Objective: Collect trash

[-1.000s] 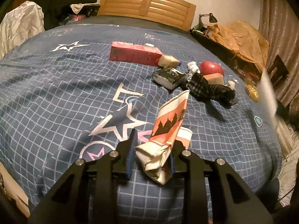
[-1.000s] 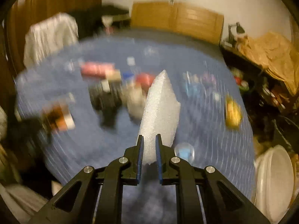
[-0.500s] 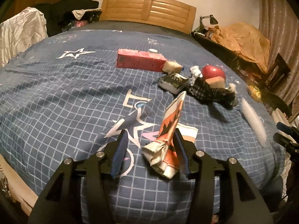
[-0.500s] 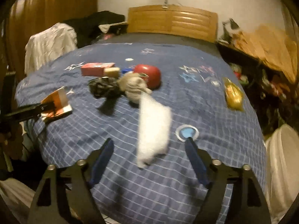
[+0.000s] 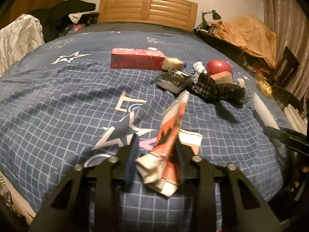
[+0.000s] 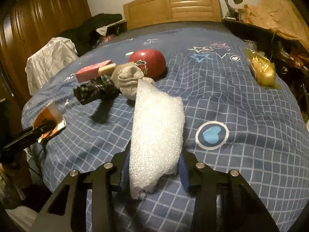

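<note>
An orange-and-white crumpled wrapper [image 5: 170,135] stands up between the fingers of my left gripper [image 5: 156,152], whose jaws are closing and pressing on its lower end, just above the blue checked bedspread [image 5: 58,96]. A white sheet of bubble wrap [image 6: 156,131] rests on the bed's near edge. My right gripper [image 6: 154,166] is closing around the sheet's near end, and both pads meet its sides. In the right wrist view the left gripper [image 6: 44,127] shows at far left with the wrapper [image 6: 48,116]. The left wrist view shows the bubble wrap [image 5: 262,110] at far right.
Mid-bed lie a red carton [image 5: 135,59], a tan sponge [image 5: 171,63], a dark packet [image 5: 173,79], a checked dark cloth [image 5: 218,90], a red ball [image 6: 148,61] and a grey sock [image 6: 127,77]. A yellow bag [image 6: 262,69] lies by the right edge. Cluttered furniture lines the right side.
The right gripper opened, dropped the bubble wrap on the bed, then came down and closed round it again. The left gripper briefly loosened and re-closed on the wrapper.
</note>
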Tool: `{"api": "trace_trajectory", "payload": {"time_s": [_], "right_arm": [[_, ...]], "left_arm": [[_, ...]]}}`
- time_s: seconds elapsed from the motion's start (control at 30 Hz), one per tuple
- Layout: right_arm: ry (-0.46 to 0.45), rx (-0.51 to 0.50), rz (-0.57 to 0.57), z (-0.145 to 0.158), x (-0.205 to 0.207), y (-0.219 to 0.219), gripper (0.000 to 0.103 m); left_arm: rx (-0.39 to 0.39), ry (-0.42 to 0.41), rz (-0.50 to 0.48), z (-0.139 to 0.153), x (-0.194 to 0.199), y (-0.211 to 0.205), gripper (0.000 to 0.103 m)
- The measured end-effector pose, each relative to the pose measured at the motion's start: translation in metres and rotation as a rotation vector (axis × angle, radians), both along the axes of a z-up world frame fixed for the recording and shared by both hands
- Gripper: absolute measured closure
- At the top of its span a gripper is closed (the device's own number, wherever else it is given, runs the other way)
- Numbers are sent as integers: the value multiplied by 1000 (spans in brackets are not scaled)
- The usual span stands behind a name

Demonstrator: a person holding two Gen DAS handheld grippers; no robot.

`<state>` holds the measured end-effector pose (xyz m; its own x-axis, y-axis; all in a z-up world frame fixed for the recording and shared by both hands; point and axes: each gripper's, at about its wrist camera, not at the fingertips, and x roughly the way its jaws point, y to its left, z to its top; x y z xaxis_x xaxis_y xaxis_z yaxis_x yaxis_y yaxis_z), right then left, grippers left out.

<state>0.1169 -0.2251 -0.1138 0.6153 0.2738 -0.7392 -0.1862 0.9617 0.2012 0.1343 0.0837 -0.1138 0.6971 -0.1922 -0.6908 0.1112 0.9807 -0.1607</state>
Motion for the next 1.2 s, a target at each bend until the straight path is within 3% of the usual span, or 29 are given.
{"api": "trace_trajectory", "payload": {"time_s": [0.13, 0.63, 0.83, 1.2], "right_arm": [[-19, 35, -18, 6, -14, 1, 60], [-140, 40, 36, 59, -68, 26, 60], [-150, 51, 42, 62, -87, 27, 60], [-173, 63, 37, 68, -100, 26, 60]], "left_arm": [[-5, -13, -1, 4, -3, -1, 81], [180, -155, 133, 76, -14, -58, 81], [230, -174, 132, 82, -24, -80, 81], [252, -184, 121, 84, -29, -91, 81]]}}
